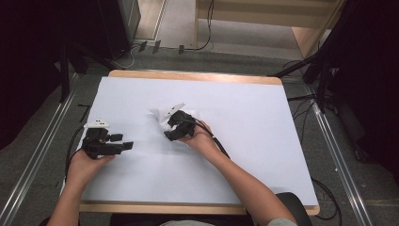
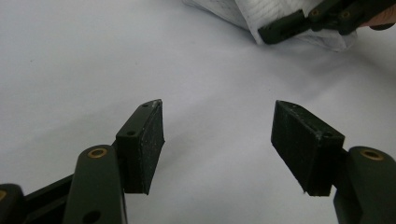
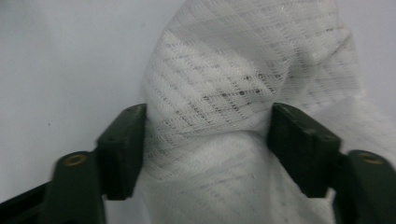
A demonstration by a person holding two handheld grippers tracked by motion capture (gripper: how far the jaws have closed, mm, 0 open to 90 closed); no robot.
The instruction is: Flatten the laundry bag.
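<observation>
A crumpled white mesh cloth point(image 1: 163, 114) lies near the middle of the white-covered table point(image 1: 249, 122). My right gripper point(image 1: 171, 131) sits on its near side. In the right gripper view the cloth point(image 3: 219, 88) bulges up between the two pads, and the right gripper point(image 3: 208, 149) stands open around it, its jaws wide apart with the fabric against both. My left gripper point(image 1: 127, 146) hovers at the table's left, pointing right. It is open point(image 2: 217, 140) with nothing between its fingers. The left gripper view shows the cloth point(image 2: 254, 14) beyond it.
The table's wooden edge point(image 1: 197, 75) shows at the far side. Black stands and cables point(image 1: 324, 70) flank the table on the floor. The white cover is bare to the right and front of the cloth.
</observation>
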